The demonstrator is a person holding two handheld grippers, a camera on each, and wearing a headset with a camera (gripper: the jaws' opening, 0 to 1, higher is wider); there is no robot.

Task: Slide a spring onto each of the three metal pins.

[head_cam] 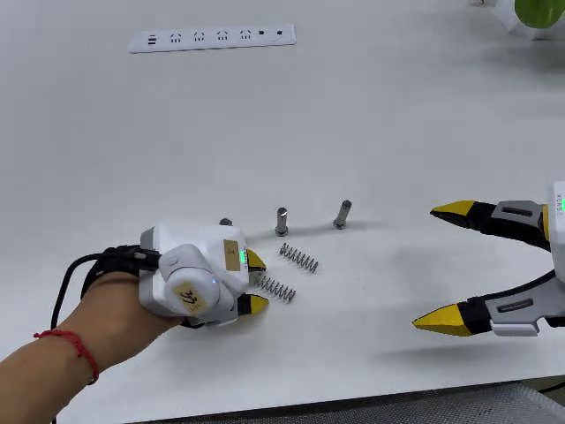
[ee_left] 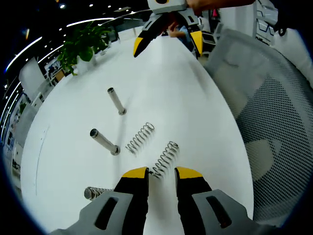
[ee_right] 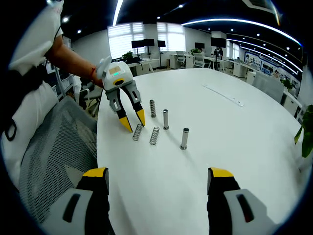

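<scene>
Two bare metal pins (head_cam: 282, 221) (head_cam: 342, 214) stand upright on the white table (head_cam: 371, 115). A third pin (ee_right: 152, 108) carries a spring around it; in the head view its top (head_cam: 226, 222) peeks out behind my left gripper. Two loose springs lie flat: one (head_cam: 298, 257) near the pins, the other (head_cam: 275, 288) with its end between the yellow tips of my left gripper (head_cam: 256, 283), which is open around it (ee_left: 165, 159). My right gripper (head_cam: 444, 265) hovers wide open and empty at the right, well away from the pins.
A white power strip (head_cam: 212, 38) lies at the far side of the table. A green plant (head_cam: 538, 11) is at the back right corner. The table's near edge (head_cam: 353, 402) runs just below the grippers, with a mesh chair (ee_left: 274, 122) beyond it.
</scene>
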